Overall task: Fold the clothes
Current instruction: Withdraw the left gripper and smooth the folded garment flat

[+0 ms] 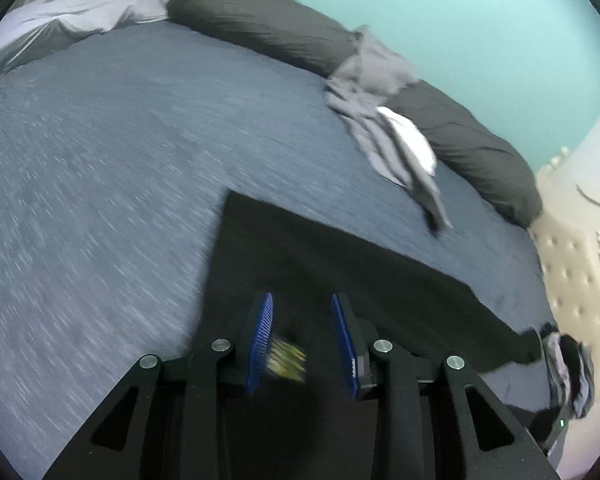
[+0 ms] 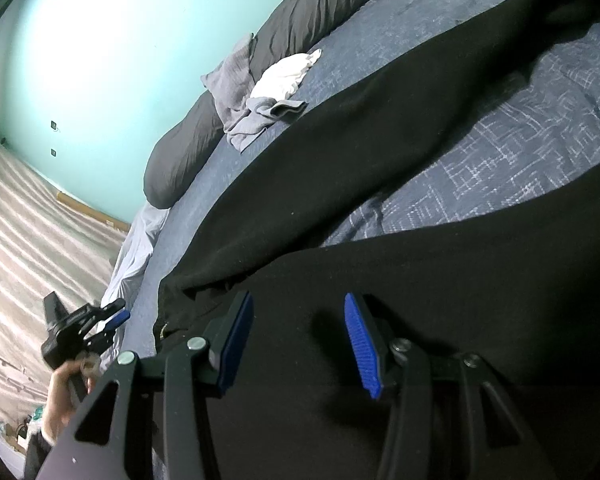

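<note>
Black garment (image 2: 380, 152) flat on blue bedspread (image 1: 100, 160); left gripper (image 1: 302, 300) parted, empty; right gripper (image 2: 300, 300) agape, empty.

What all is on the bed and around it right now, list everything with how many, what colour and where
black garment: one, black, spread flat across the near part of the bed, under both grippers
bedcover: one, blue-grey with a pale pattern, covering the bed
long pillow: one, dark grey, along the far edge by the wall
grey clothes: a small crumpled pile, grey, beside the pillow
white cloth: one, white, lying by the grey pile
wall: one, turquoise, behind the bed
floor: striped beige, beyond the bed's end
left gripper: one, black with blue pads, jaws apart, nothing between them
right gripper: one, black with blue pads, jaws apart above the black garment
hand: one, holding the left gripper's handle
</note>
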Action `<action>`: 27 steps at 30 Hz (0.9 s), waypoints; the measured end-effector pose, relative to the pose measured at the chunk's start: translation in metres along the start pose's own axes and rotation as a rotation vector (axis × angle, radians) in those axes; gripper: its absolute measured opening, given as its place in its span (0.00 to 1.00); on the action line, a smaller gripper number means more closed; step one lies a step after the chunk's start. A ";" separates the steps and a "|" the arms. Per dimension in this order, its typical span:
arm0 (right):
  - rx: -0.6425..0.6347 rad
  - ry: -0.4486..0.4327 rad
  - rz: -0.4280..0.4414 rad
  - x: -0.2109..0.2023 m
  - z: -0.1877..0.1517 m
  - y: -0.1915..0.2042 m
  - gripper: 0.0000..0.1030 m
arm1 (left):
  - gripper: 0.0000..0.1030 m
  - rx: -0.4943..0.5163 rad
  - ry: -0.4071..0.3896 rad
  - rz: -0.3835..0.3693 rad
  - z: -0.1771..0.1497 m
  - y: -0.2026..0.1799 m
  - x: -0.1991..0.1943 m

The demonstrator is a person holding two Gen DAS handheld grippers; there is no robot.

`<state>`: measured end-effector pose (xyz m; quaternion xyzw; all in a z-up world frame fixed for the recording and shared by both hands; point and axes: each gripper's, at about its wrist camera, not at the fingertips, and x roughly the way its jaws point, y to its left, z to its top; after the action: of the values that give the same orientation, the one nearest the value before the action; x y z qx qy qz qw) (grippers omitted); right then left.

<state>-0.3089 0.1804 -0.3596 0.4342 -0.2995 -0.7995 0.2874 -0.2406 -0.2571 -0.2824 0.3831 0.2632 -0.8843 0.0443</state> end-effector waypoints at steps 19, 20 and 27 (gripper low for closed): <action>0.008 -0.009 -0.029 -0.006 0.007 -0.010 0.56 | 0.37 0.217 0.094 -0.103 -0.099 -0.101 0.043; 0.004 -0.009 -0.030 -0.007 0.007 -0.009 0.56 | 0.37 0.220 0.094 -0.099 -0.098 -0.101 0.045; -0.009 -0.020 -0.046 -0.016 0.011 -0.009 0.57 | 0.37 0.211 0.061 -0.077 -0.087 -0.098 0.047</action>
<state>-0.3127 0.2001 -0.3531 0.4318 -0.2885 -0.8115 0.2680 -0.2445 -0.1236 -0.3224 0.4019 0.1844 -0.8961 -0.0385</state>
